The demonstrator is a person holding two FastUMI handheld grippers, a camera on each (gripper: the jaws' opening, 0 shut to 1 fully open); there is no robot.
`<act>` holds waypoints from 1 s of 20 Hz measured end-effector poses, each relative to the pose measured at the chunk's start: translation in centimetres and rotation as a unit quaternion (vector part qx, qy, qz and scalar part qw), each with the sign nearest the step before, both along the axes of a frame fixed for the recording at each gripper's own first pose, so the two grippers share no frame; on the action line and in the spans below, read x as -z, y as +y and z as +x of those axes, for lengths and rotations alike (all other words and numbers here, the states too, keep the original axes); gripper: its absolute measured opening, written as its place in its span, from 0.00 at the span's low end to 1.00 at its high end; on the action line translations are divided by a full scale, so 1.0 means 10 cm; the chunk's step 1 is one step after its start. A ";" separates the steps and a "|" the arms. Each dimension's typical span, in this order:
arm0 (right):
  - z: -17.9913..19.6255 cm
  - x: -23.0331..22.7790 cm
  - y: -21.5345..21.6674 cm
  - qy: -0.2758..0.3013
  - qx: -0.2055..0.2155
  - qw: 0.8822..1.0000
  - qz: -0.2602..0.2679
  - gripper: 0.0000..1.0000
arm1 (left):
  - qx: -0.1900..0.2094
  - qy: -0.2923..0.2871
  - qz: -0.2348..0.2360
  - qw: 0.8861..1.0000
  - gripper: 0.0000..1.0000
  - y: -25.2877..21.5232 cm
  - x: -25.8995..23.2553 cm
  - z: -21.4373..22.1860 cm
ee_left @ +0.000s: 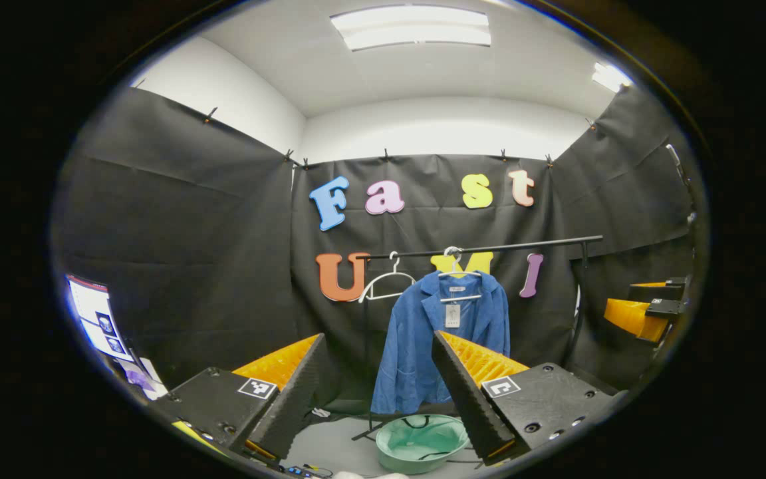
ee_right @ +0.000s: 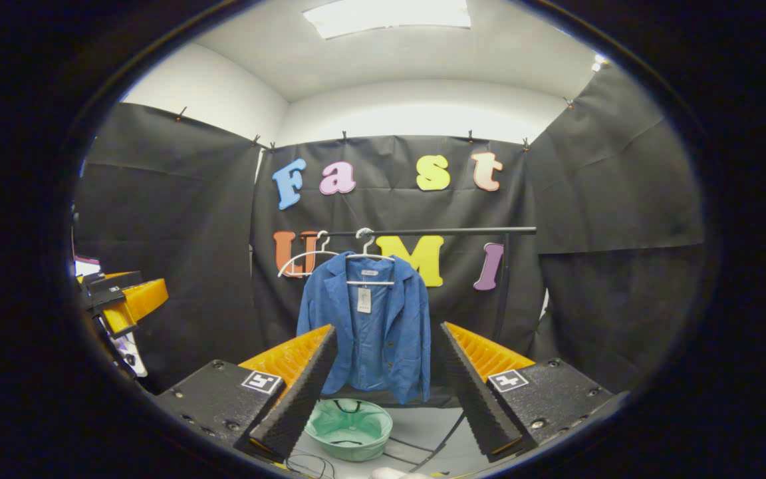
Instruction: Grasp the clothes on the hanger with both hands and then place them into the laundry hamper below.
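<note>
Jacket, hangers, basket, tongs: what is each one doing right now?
Blue jacket: hanging on a hanger, front open.
Bare hanger: on the rail, nothing on it.
Green hamper: on the floor below the jacket.
Left tongs: open, holding nothing.
Right tongs: open, holding nothing.

I'm seeing black cloth walls (ee_left: 190, 219), a white ceiling with bright light panels (ee_left: 413, 26), and grey floor (ee_right: 423, 426).
</note>
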State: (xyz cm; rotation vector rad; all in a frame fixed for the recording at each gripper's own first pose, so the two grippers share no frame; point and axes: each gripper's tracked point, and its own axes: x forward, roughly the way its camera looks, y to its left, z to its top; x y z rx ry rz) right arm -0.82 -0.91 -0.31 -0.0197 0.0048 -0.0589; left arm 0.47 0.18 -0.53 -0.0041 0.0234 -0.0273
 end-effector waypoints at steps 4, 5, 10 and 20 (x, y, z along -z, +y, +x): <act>0.01 0.07 -0.05 0.008 0.008 1.000 -0.004 0.98 | 0.008 0.006 0.002 1.000 1.00 -0.05 0.08 0.02; 0.02 0.09 -0.06 0.012 0.008 1.000 -0.004 0.96 | 0.010 0.008 0.003 1.000 1.00 -0.06 0.09 0.02; 0.26 0.19 -0.22 0.024 0.010 1.000 -0.008 0.98 | 0.009 0.013 0.007 1.000 1.00 -0.18 0.19 0.25; 1.70 0.38 -0.73 0.044 -0.018 0.999 0.005 0.98 | 0.009 -0.003 0.008 1.000 1.00 -0.88 0.31 1.41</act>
